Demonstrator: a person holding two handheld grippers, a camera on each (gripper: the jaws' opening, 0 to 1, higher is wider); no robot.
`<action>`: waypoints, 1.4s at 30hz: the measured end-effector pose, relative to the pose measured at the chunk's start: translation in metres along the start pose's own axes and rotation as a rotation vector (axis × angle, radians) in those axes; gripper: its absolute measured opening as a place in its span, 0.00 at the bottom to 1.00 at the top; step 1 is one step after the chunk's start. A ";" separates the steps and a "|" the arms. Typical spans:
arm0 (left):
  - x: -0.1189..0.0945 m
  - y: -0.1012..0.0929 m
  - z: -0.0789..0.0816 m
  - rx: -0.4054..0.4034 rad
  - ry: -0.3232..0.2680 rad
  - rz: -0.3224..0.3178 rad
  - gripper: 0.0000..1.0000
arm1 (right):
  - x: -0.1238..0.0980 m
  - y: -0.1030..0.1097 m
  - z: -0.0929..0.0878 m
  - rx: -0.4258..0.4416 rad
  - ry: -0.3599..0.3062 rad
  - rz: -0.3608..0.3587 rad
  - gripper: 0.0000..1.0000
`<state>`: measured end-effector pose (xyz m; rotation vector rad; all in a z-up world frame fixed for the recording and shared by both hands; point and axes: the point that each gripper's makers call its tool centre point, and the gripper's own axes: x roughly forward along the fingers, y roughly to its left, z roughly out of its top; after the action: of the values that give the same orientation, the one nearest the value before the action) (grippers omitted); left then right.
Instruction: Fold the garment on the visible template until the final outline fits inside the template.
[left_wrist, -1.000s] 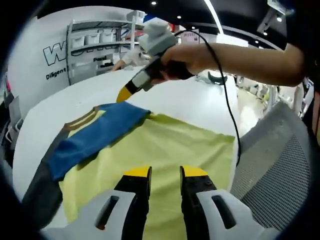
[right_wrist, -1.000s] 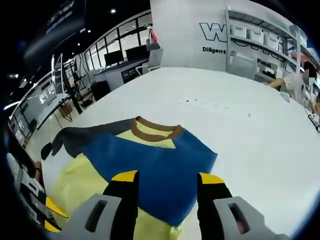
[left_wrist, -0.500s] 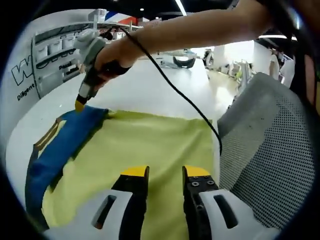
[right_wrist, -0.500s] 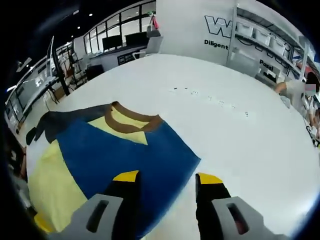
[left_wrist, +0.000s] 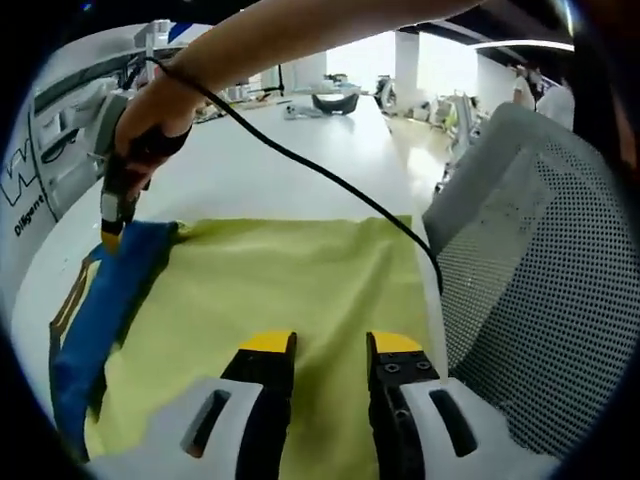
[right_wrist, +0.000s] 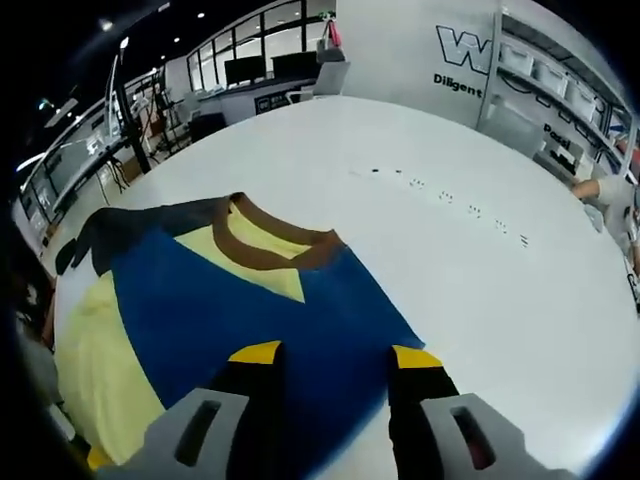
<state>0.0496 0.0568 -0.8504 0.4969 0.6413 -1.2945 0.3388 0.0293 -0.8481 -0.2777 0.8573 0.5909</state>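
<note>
The garment, a T-shirt with a yellow body, blue shoulder panel and brown collar, lay flat on the white table. No template outline could be made out under or around it.

In the left gripper view, the left gripper hovered over the yellow fabric at 6 o'clock, jaws parted with cloth visible between the tips and nothing held. At 10 o'clock the right gripper, held in the person's hand, had its tip on or just above the corner of the blue panel; whether its jaws had closed could not be told there. A black cable trailed across the shirt toward a mesh chair at 3 o'clock.

In the right gripper view, the right gripper showed jaws spread over the blue edge at 6 o'clock, apparently not pinching.

Judgement: the step in hand was taking hold of the blue shoulder corner for a fold. To do it well, the jaws should close on the cloth edge alone, the left gripper should pin or grasp the yellow hem to prevent dragging, and the cable should be kept off the fabric.
</note>
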 end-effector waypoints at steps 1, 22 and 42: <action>0.001 -0.002 0.002 -0.079 -0.022 -0.007 0.32 | 0.001 0.003 -0.002 -0.005 0.009 0.010 0.38; 0.010 -0.004 0.006 0.020 -0.089 -0.011 0.00 | 0.003 0.012 -0.004 -0.040 0.017 -0.021 0.15; 0.022 -0.009 0.017 0.045 -0.108 -0.043 0.00 | 0.000 0.000 -0.009 -0.099 -0.017 -0.038 0.00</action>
<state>0.0471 0.0276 -0.8530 0.4489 0.5361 -1.3699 0.3332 0.0258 -0.8538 -0.3780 0.8064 0.6007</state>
